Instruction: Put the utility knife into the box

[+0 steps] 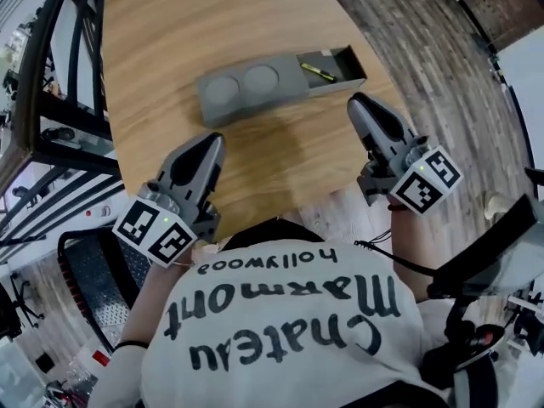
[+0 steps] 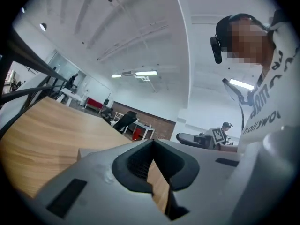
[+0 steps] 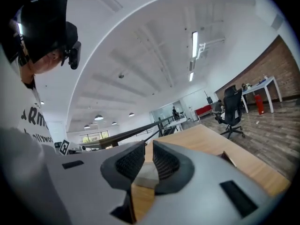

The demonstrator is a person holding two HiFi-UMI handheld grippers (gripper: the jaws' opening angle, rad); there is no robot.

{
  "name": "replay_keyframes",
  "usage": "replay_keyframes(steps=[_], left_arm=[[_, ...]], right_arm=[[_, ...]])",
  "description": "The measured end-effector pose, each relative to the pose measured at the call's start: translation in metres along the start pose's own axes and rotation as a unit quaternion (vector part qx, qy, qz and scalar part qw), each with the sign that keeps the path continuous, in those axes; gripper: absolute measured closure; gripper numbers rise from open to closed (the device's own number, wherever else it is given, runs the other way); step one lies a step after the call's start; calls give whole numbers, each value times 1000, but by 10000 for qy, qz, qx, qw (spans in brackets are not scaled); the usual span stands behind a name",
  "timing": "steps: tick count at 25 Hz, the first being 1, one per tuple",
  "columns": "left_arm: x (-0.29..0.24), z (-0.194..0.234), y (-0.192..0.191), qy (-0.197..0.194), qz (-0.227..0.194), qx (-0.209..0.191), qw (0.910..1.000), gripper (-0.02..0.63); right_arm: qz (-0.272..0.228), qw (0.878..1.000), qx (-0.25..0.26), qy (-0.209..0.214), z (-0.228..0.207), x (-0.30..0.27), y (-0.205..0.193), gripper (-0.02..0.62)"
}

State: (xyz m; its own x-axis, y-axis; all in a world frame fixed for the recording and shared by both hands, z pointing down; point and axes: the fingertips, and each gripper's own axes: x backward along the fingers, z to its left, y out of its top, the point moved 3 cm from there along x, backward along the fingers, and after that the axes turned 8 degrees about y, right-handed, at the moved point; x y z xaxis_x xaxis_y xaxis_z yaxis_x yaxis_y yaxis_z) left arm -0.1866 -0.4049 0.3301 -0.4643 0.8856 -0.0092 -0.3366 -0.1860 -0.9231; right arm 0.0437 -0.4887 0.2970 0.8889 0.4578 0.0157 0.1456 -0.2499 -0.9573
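Observation:
A grey box (image 1: pixel 246 87) with two round recesses on its lid lies on the wooden table (image 1: pixel 170 24). Its drawer (image 1: pixel 347 61) is pulled out to the right. The yellow and black utility knife (image 1: pixel 317 72) lies inside that drawer. My left gripper (image 1: pixel 214 141) hovers over the table's near edge, a little in front of the box's left end, shut and empty (image 2: pixel 152 142). My right gripper (image 1: pixel 357 100) sits just in front of the drawer, its jaws nearly touching with nothing between them (image 3: pixel 147 146). In the right gripper view a pale part of the box (image 3: pixel 146 177) shows behind the jaws.
Black metal railing (image 1: pixel 51 75) runs along the table's left side. A black mesh chair (image 1: pixel 85 283) stands at the lower left. The table's right edge cuts diagonally past the drawer, with wood-plank floor (image 1: pixel 442 66) beyond. My white printed shirt (image 1: pixel 280 330) fills the bottom of the head view.

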Motion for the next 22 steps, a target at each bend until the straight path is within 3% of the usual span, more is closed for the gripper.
replay_keyframes(steps=[3, 9, 22], left_arm=[[3, -20, 8, -268, -97, -185, 9994, 600], [-8, -25, -3, -387, -113, -105, 9991, 600], [3, -37, -5, -332, -75, -253, 9991, 600]], right_arm=[[-69, 10000, 58, 26, 24, 7, -2, 540], [9, 10000, -34, 21, 25, 15, -17, 556], [-26, 9997, -218, -93, 25, 37, -21, 574]])
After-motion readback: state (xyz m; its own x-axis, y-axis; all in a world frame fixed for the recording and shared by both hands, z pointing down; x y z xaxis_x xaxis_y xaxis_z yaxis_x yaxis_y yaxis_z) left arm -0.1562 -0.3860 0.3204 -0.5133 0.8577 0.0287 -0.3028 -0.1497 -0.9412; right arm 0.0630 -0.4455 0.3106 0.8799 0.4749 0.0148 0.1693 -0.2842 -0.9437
